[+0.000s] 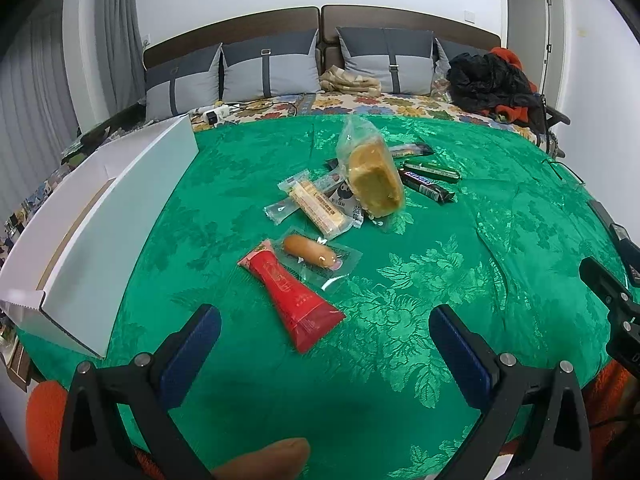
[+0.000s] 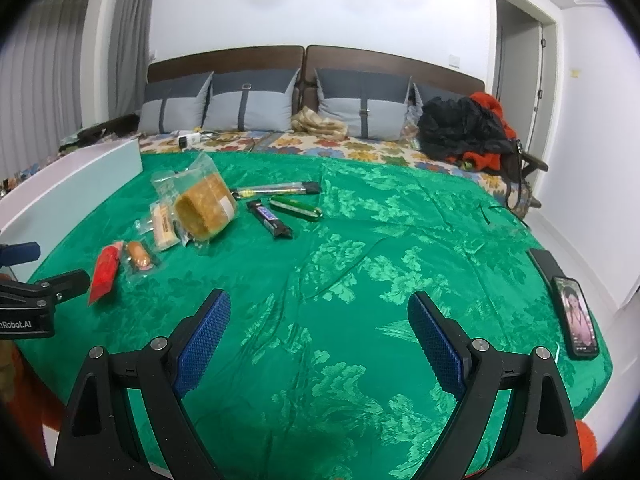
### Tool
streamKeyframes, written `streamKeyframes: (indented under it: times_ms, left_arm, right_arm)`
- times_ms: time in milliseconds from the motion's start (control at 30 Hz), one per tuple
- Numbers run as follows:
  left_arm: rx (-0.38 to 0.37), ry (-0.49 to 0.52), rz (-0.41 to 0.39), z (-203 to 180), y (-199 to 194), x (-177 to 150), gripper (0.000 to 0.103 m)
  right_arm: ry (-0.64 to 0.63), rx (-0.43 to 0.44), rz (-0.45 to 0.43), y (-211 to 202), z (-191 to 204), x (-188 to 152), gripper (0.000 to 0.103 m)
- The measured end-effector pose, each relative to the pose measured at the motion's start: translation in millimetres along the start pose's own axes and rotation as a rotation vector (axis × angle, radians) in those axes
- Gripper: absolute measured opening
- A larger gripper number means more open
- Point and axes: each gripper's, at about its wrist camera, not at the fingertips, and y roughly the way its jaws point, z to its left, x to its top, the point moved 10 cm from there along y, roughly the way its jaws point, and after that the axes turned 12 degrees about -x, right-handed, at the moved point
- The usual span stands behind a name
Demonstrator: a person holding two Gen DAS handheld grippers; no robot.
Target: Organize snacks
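In the left wrist view, the left gripper hangs low over a green cloth spread on a bed, its blue-padded fingers wide apart with nothing between them. Just ahead of them lies a red pouch, and touching its far end is a sausage in a clear wrapper. Farther on sits a loose cluster: a wafer bar in clear film, a printed packet partly under it, and a cake in a clear bag leaning over both. Right of the cake lie a Snickers bar, a green bar just beyond it, and a dark stick farther back. A white box stands open along the cloth's left edge. The right gripper shows at the right edge. A fingertip intrudes at the bottom. Grey pillows line the headboard, with a black bag at the right.

In the right wrist view, the right gripper also stands spread and empty, over bare cloth well apart from the snacks. These lie to the upper left: the pouch and sausage nearest, then the wafer, the cake, the Snickers, the green bar and the stick. The box lies at the far left, with the left gripper before it. A phone with a lit screen rests on the cloth's right edge.
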Motion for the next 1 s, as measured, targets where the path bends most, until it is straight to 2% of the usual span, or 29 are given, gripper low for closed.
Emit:
streamKeyframes:
  times_ms: [1000]
  left_arm:
    - [0.012,-0.020,0.036,8,11,-9,0.103]
  right_arm:
    - [-0.002,0.015,0.037,10,0,-8,0.092]
